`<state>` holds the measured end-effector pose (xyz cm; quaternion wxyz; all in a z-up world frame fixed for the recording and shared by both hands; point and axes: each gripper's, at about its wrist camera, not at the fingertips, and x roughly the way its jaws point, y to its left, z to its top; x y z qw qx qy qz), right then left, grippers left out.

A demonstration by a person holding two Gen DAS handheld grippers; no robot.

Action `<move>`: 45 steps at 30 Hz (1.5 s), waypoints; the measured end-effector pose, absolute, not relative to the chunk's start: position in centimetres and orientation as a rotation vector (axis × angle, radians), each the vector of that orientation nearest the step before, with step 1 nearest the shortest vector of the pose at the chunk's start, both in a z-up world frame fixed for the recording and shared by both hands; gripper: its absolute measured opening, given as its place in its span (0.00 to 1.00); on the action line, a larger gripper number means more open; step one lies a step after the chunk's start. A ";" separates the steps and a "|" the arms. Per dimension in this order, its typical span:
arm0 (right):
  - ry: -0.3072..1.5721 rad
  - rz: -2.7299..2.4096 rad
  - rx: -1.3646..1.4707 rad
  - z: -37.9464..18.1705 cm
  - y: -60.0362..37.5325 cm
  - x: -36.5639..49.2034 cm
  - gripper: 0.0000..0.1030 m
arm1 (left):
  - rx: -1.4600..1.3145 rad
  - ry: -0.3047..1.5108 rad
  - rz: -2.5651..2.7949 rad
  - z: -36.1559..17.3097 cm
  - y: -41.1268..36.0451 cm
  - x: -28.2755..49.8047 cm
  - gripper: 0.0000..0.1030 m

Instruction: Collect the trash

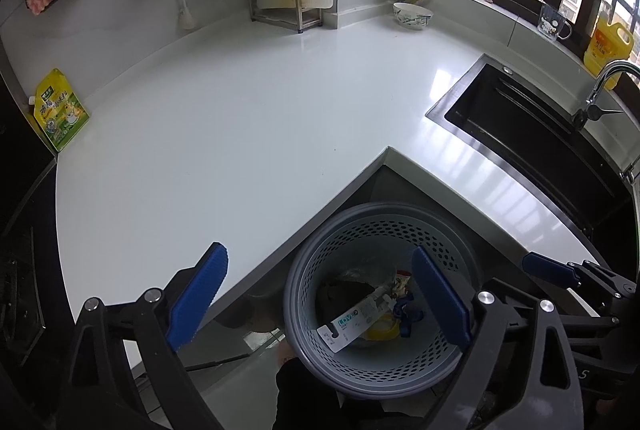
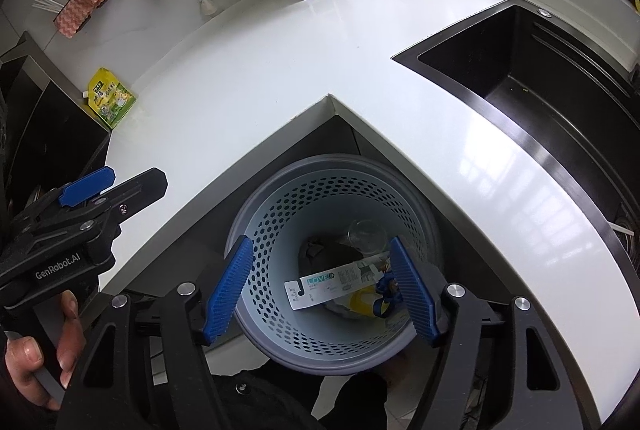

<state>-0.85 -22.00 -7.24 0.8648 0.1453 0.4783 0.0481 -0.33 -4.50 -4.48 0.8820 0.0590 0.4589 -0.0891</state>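
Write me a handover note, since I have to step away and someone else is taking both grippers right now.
Left hand-held gripper: open, empty, above the bin.
Right hand-held gripper: open, empty, above the bin.
Bin: on the floor in the counter's corner; holds a white package, a clear cup and other scraps.
Done: those pieces are binned.
Left: the yellow pouch leans at the counter's far left edge; judge whether it is trash.

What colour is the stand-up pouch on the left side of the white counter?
The stand-up pouch is yellow and green; the right wrist view shows it best.
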 end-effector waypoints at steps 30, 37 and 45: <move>0.986 0.099 0.284 -6.7 -21.5 -0.9 0.66 | 0.165 0.953 -0.136 -4.2 -4.3 -0.5 0.93; 0.988 0.100 0.282 -6.7 -21.3 -0.8 0.66 | 0.157 0.956 -0.130 -4.1 -4.1 -0.5 0.93; 0.986 0.100 0.266 -6.6 -20.9 -0.7 0.66 | 0.157 0.953 -0.125 -4.1 -4.2 -0.6 0.93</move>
